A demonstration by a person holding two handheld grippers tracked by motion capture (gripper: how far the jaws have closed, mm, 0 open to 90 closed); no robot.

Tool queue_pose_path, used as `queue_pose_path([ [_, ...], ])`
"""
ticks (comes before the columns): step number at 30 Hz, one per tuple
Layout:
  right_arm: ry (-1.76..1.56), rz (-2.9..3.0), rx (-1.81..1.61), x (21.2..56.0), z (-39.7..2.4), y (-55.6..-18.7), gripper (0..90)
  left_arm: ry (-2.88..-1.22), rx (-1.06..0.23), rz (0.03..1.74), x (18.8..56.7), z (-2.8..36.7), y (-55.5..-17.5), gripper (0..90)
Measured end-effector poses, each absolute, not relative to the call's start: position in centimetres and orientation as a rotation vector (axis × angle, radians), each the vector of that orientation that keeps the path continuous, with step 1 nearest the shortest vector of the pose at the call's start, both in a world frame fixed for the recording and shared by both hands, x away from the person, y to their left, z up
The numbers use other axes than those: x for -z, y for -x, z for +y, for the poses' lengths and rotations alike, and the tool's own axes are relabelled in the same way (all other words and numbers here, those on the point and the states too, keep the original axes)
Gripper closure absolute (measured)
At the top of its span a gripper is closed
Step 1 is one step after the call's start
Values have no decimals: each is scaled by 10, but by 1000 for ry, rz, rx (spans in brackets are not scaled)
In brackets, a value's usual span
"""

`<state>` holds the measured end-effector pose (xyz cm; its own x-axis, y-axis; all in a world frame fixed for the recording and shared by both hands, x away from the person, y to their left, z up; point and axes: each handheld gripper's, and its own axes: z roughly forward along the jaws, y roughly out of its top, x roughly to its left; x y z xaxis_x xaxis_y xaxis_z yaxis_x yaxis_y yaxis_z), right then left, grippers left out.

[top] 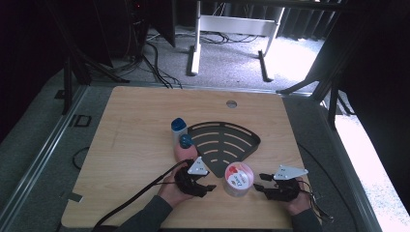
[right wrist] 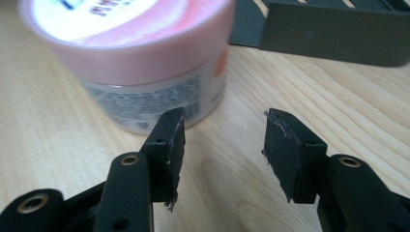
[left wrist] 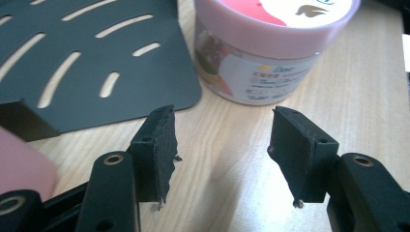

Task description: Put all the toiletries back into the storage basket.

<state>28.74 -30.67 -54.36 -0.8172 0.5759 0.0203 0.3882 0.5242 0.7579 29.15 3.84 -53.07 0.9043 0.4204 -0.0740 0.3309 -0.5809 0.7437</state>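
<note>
A round tub [top: 238, 179] with a pink lid and a printed label stands near the table's front edge, between my two grippers. My left gripper [top: 211, 187] lies just left of it, open, jaws pointing at the tub. In the left gripper view the left gripper [left wrist: 222, 150] has bare wood between its pads, and the tub [left wrist: 261, 53] stands a little ahead. My right gripper [top: 257, 181] sits just right of the tub, also open. In the right gripper view the right gripper [right wrist: 222, 150] holds nothing, with the tub [right wrist: 145, 58] ahead and to the left.
A black fan-shaped slotted tray [top: 227, 140] lies behind the tub; its edge [left wrist: 72, 63] and its low wall [right wrist: 333, 34] show in the gripper views. A blue-capped white bottle [top: 179, 128] and a pink bottle [top: 186, 151] sit left of the tray.
</note>
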Motion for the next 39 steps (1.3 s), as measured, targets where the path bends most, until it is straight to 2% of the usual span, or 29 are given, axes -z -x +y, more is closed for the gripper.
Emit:
queue_pose_path([
  [13,-711,2616,-1237,541,-303,-279,469,-2216,-111,526,532,35,-292,406],
  [18,-699,2642,-1241,541,-297,-275,382,-2227,-86,496,533,34,-295,382],
  [30,-663,2621,-1271,537,-289,-280,295,-2217,-84,465,533,24,-300,337],
  [39,-631,2611,-1266,536,-287,-282,277,-2234,-113,413,532,-2,-299,273],
])
